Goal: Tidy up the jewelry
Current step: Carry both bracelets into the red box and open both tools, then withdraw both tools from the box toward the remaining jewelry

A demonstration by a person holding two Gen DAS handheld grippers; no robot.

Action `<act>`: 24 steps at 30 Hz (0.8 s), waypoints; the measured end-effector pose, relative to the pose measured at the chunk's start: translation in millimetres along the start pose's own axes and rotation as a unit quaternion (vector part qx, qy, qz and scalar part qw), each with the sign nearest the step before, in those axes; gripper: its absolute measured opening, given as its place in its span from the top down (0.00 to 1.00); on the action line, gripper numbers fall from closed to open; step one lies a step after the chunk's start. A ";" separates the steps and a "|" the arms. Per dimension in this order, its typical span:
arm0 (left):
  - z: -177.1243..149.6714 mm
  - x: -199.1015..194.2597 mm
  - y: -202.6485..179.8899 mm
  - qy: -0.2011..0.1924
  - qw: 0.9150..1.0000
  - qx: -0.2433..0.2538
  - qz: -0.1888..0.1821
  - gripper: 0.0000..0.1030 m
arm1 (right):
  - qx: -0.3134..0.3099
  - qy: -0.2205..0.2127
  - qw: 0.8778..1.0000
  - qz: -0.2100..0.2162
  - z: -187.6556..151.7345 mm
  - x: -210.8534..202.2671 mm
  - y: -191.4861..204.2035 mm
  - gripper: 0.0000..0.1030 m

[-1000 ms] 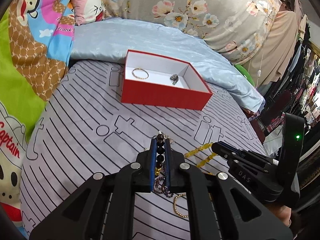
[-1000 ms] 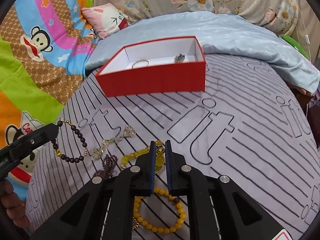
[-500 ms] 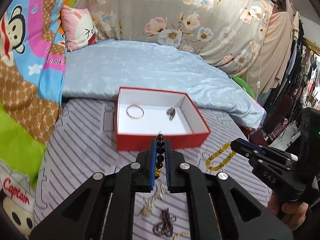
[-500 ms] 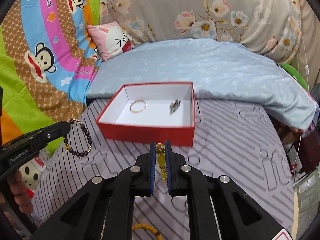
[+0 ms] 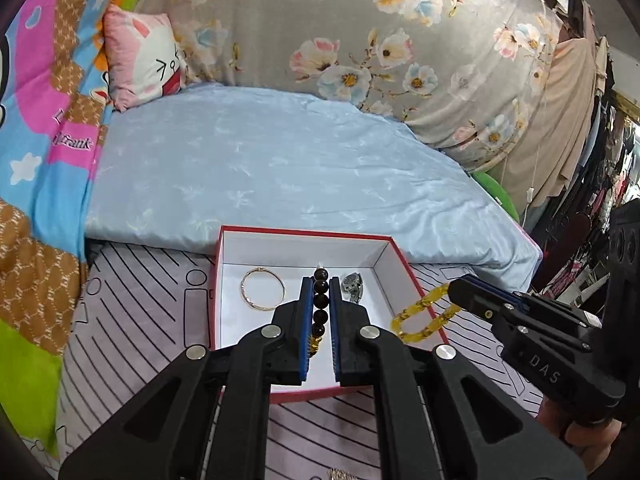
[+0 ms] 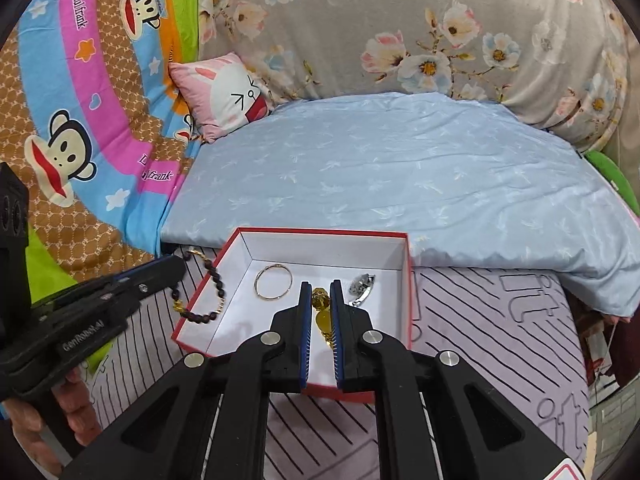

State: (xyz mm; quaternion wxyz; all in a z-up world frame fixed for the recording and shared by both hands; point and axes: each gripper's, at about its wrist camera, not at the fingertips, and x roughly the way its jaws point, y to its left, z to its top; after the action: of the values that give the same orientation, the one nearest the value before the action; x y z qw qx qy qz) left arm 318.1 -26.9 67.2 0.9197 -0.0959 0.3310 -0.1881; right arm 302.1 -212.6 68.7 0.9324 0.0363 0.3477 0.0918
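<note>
A red box [image 5: 404, 272] with a white inside lies on the striped bed sheet; it also shows in the right wrist view [image 6: 407, 280]. Inside lie a thin gold bangle [image 5: 263, 294] and a silver piece [image 5: 353, 285]. My left gripper [image 5: 319, 284] is shut on a dark bead bracelet [image 5: 320, 304], held over the box; the bracelet hangs over the box's left rim in the right wrist view [image 6: 208, 300]. My right gripper [image 6: 321, 286] is shut on a yellow bead bracelet [image 6: 322, 312], also over the box; it hangs over the right rim in the left wrist view [image 5: 424, 316].
A light blue quilt [image 5: 280, 176] lies just behind the box. A pink cartoon pillow [image 5: 140, 56] and a floral cushion [image 5: 360, 40] stand at the back. A colourful monkey blanket [image 6: 80, 120] is on the left. A bit of loose jewelry [image 5: 340, 474] lies on the sheet near me.
Both grippers have lifted their bracelets off the sheet and moved forward to over the red box. The box now looks much closer in both views.
</note>
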 end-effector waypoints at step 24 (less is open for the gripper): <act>-16.8 49.2 23.5 0.013 0.997 0.016 0.072 0.60 | -0.011 0.020 0.996 -0.080 -26.8 42.8 -26.5 0.69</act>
State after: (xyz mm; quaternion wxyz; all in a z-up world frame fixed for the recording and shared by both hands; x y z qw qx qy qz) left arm 348.8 -26.5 19.1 0.9279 -0.0549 0.3460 -0.1274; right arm 320.2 -230.0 17.6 0.9299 -0.0038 0.3671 0.0210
